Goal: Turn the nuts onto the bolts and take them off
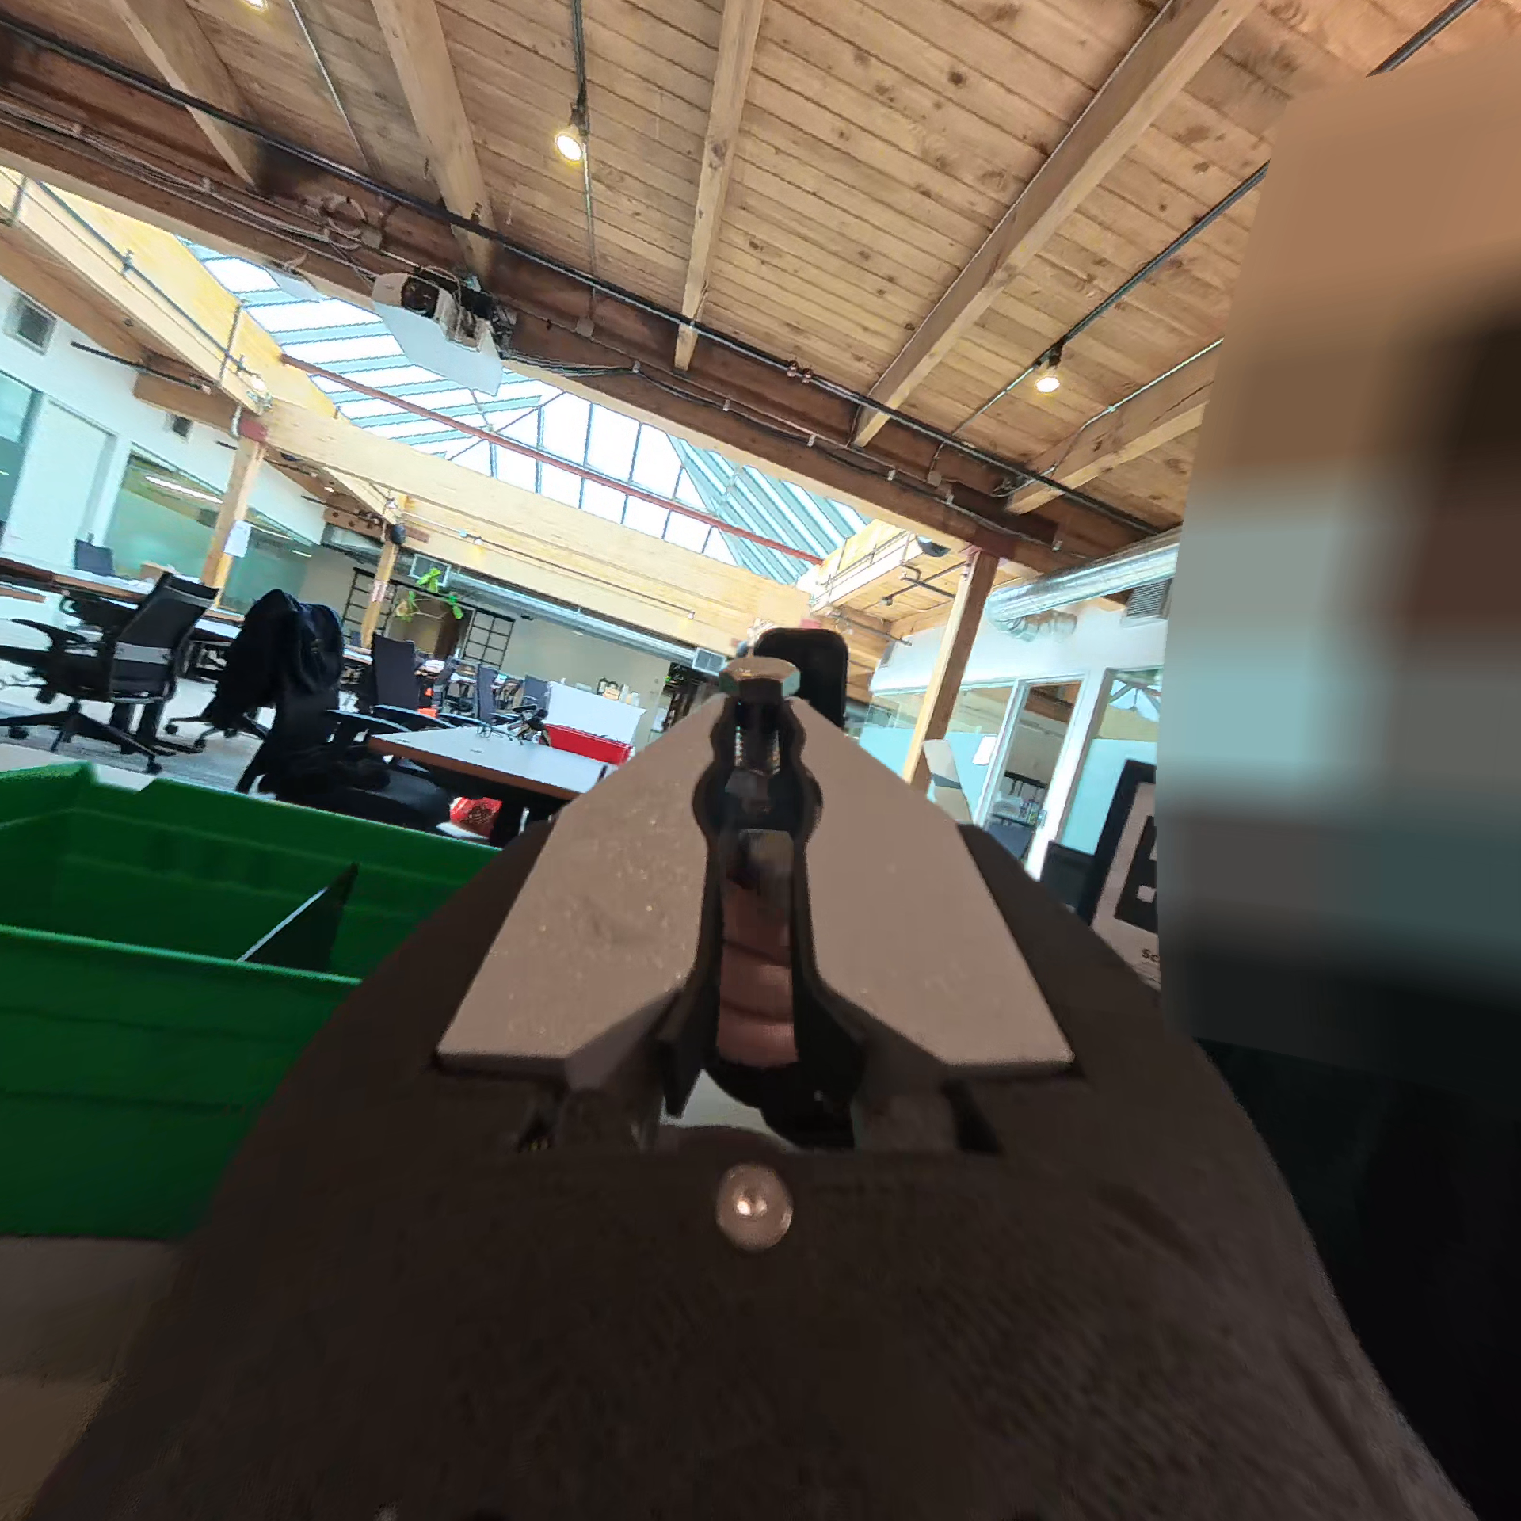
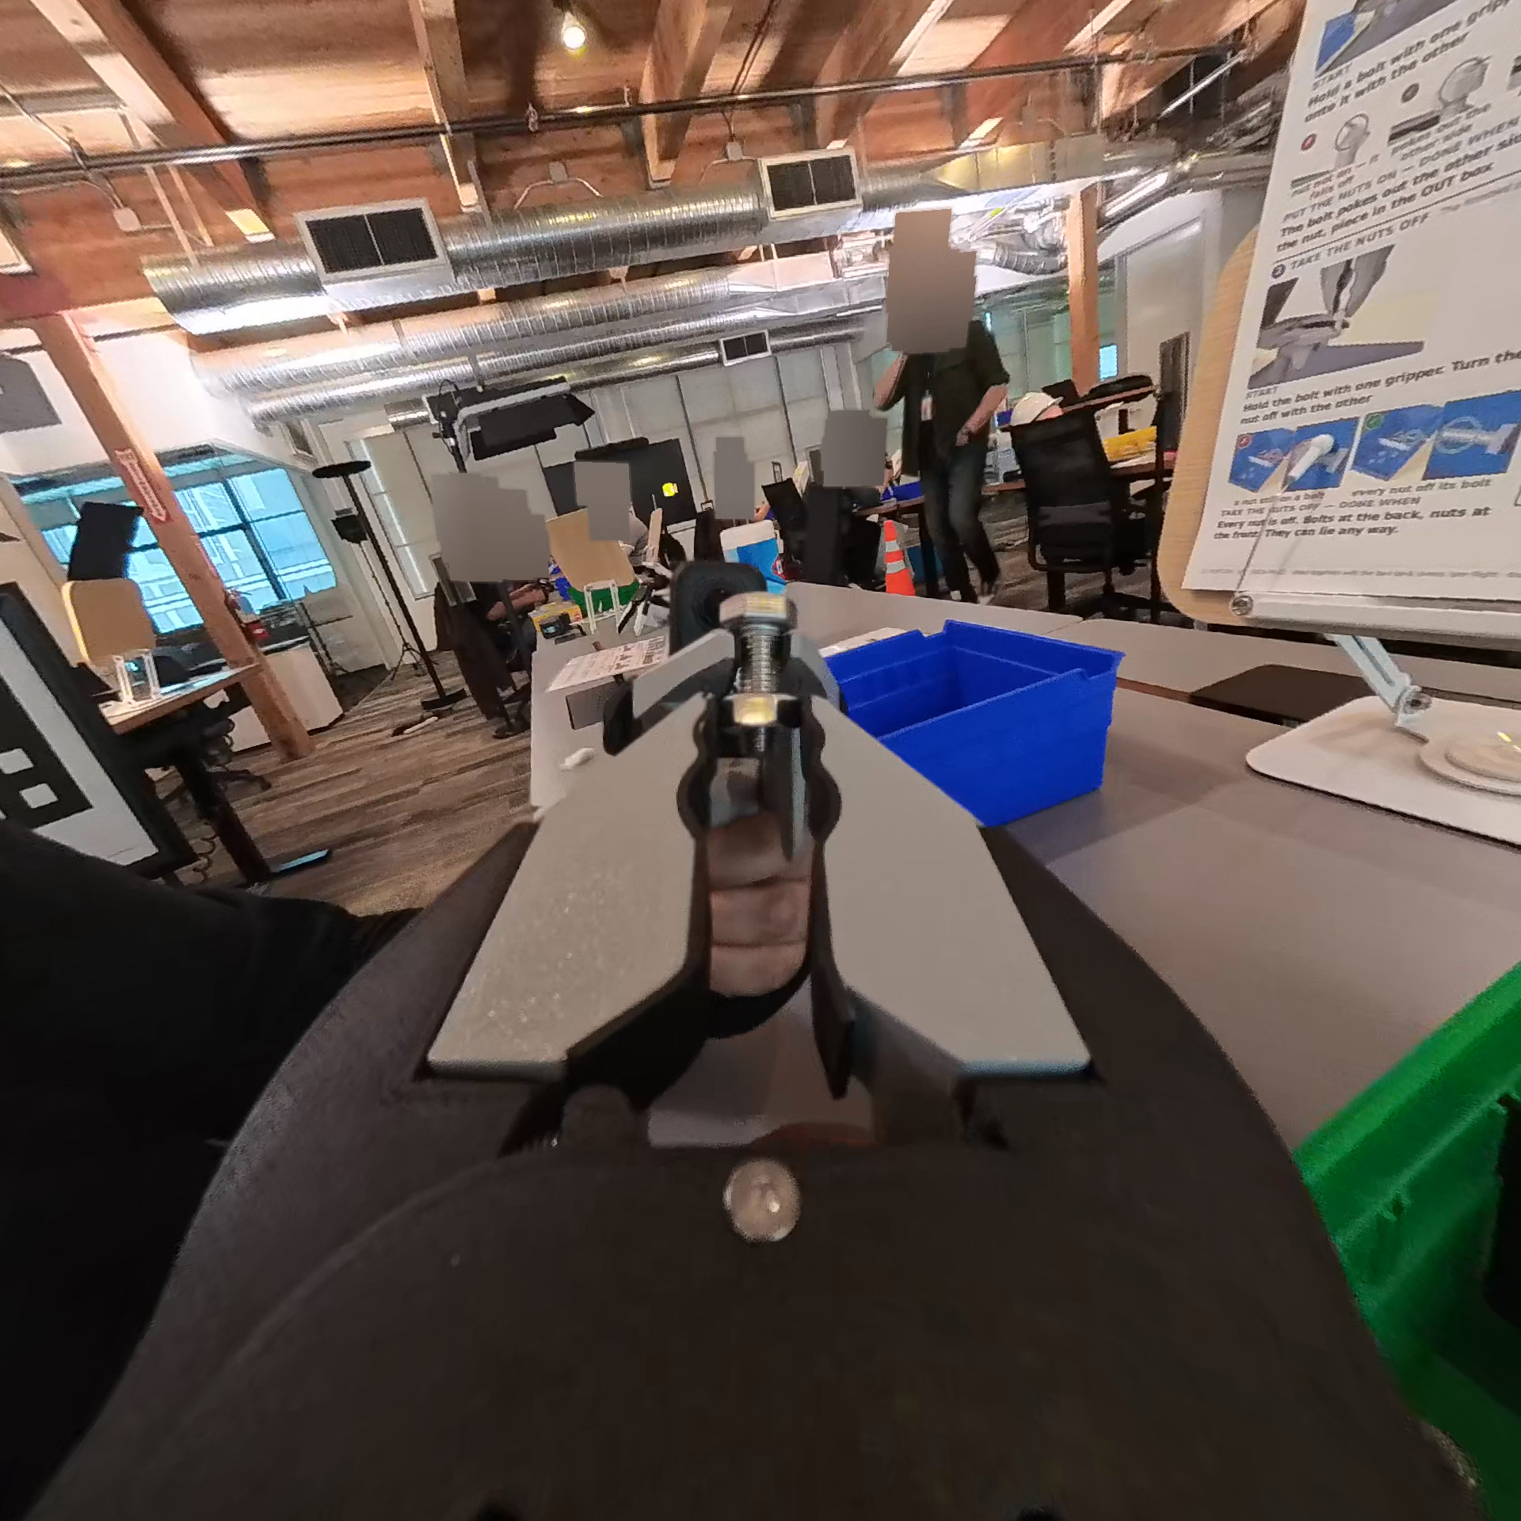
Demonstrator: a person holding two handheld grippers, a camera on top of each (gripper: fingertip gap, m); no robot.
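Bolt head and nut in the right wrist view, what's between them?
Bare bolt thread, with jaws of the left gripper on either side; the right wrist view shows it.

Left gripper [image 1: 758, 724]: fingers [image 1: 625, 864] nearly closed, clamped, tips pointing up and forward. Right gripper [image 2: 757, 716]: fingers [image 2: 609, 889] likewise pinched together. Tips of both grippers meet, opposed.

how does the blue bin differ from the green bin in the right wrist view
The blue bin is blue, farther off and shows nearly whole; the green bin is green, nearer, and cut off by the right edge. Both are plastic bins on the grey table.
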